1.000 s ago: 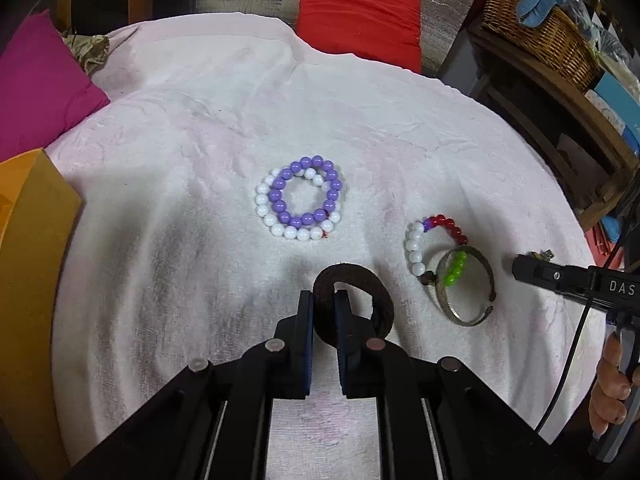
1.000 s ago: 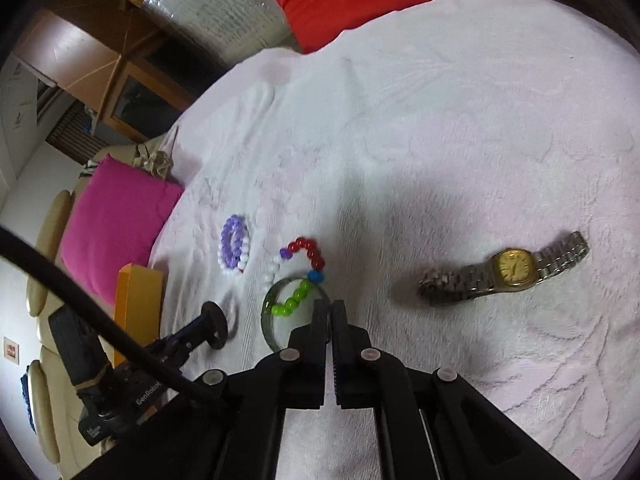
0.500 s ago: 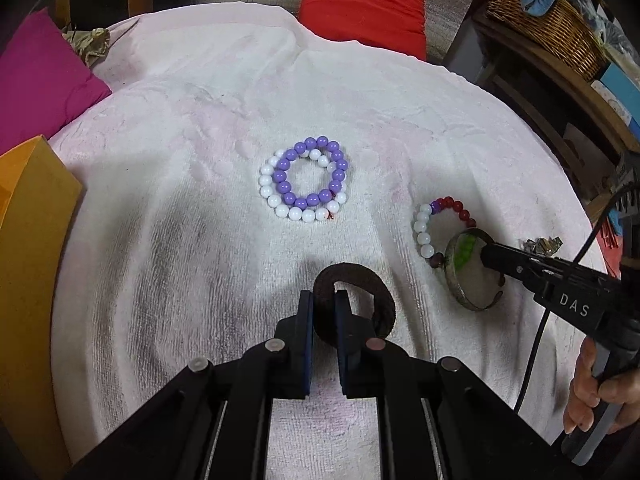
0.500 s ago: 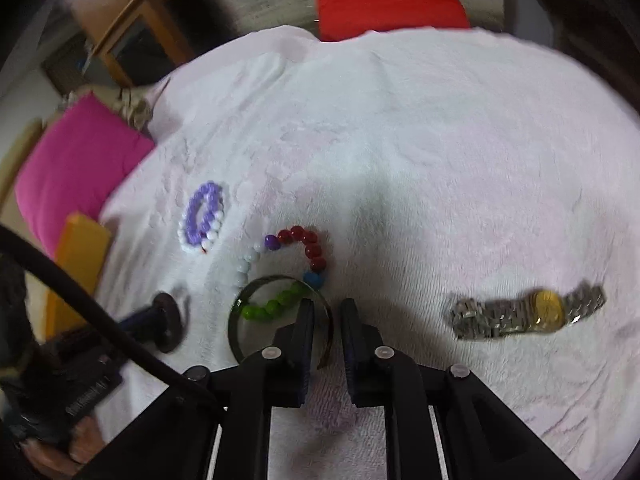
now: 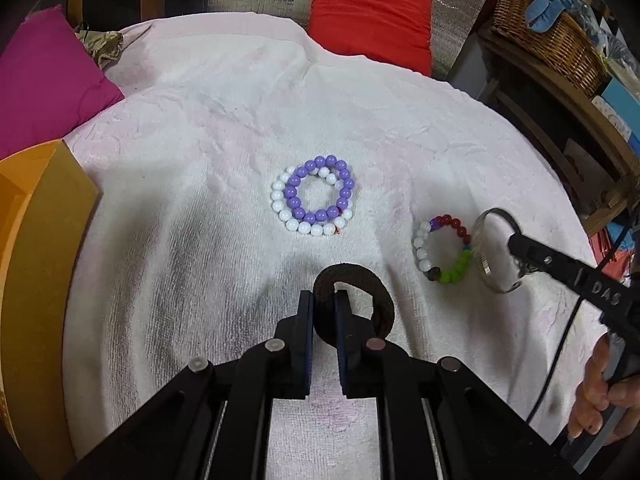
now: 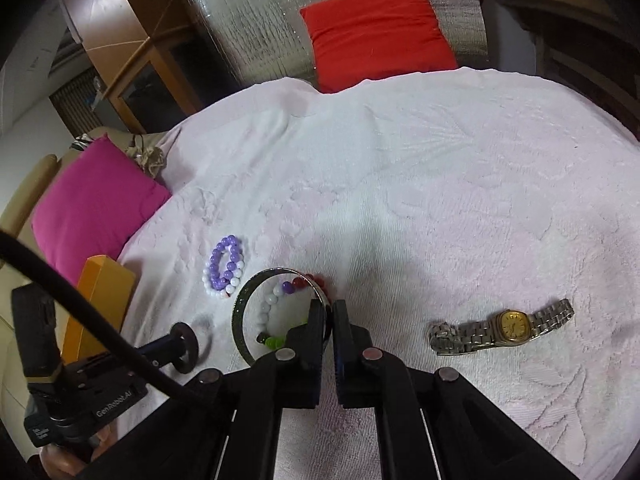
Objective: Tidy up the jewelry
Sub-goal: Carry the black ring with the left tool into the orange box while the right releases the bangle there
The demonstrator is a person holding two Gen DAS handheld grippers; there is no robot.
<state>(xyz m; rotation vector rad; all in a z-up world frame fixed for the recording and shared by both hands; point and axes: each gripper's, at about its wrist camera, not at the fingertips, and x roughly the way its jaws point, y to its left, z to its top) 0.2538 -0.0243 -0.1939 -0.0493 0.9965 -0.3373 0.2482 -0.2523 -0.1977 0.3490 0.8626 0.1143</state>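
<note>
My left gripper [image 5: 325,300] is shut on a dark brown bangle [image 5: 380,300] and holds it just above the white towel; it also shows in the right wrist view [image 6: 188,344]. My right gripper [image 6: 330,310] is shut on a silver metal bangle [image 6: 240,312], lifted and tilted over a multicoloured bead bracelet [image 6: 272,308]. In the left wrist view the silver bangle [image 5: 482,256] hangs from the right gripper [image 5: 514,240] beside the multicoloured bracelet [image 5: 440,248]. A purple and a white bead bracelet [image 5: 314,194] lie stacked mid-towel. A gold-faced wristwatch [image 6: 504,326] lies to the right.
An orange box [image 5: 36,240] stands at the left edge, also in the right wrist view [image 6: 100,300]. A pink cushion [image 5: 44,80] and a red cushion [image 5: 372,24] border the towel. A wicker basket [image 5: 548,32] sits on a shelf at the right.
My right gripper has closed on the silver bangle and lifted it off the multicoloured bracelet. My left gripper still holds the brown bangle, little moved.
</note>
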